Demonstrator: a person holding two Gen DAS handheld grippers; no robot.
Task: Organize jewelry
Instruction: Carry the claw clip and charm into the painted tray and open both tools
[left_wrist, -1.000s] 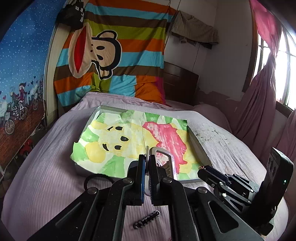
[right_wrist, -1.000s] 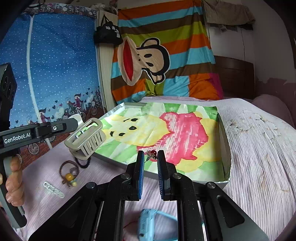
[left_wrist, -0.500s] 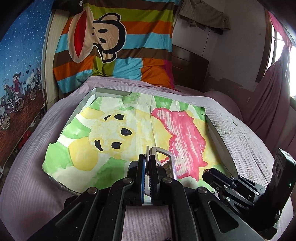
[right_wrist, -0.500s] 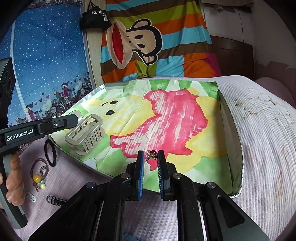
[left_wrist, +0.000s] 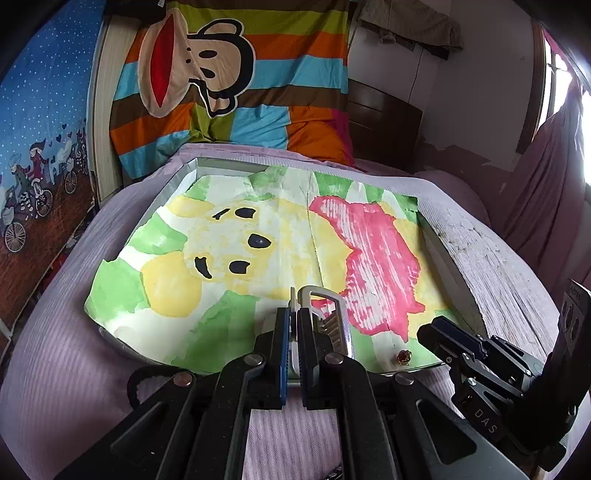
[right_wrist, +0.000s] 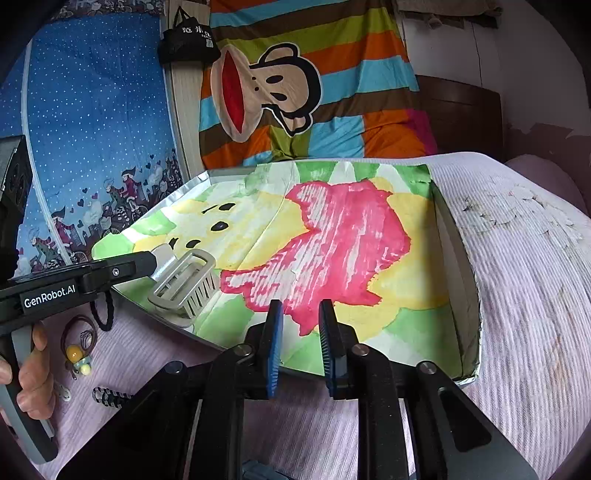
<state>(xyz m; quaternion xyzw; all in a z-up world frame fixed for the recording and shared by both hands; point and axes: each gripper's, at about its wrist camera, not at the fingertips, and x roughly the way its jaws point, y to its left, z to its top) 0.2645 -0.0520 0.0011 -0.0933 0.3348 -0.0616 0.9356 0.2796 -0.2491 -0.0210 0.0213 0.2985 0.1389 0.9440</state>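
Left claw (left_wrist: 293, 330): clenched on a silver hair claw clip (left_wrist: 327, 317), held over the near edge of the tray (left_wrist: 177, 177).
Right claw (right_wrist: 299, 332): released, jaws apart with nothing between them, hovering at the tray's near edge.
Small red charm (left_wrist: 403, 356): lies on the painted paper (left_wrist: 258, 236) near the tray's front right corner, just ahead of the right claw's tip; seen in the left wrist view only.
Loose pieces on the bed (right_wrist: 517, 277): black hair tie (right_wrist: 103, 310), beaded band (right_wrist: 75, 347), striped spiral tie (right_wrist: 109, 397), all left of the tray; clear only in the right wrist view.
Hand (right_wrist: 29, 376): grips the left handle, right wrist view only.
Far: striped monkey blanket (left_wrist: 229, 81).
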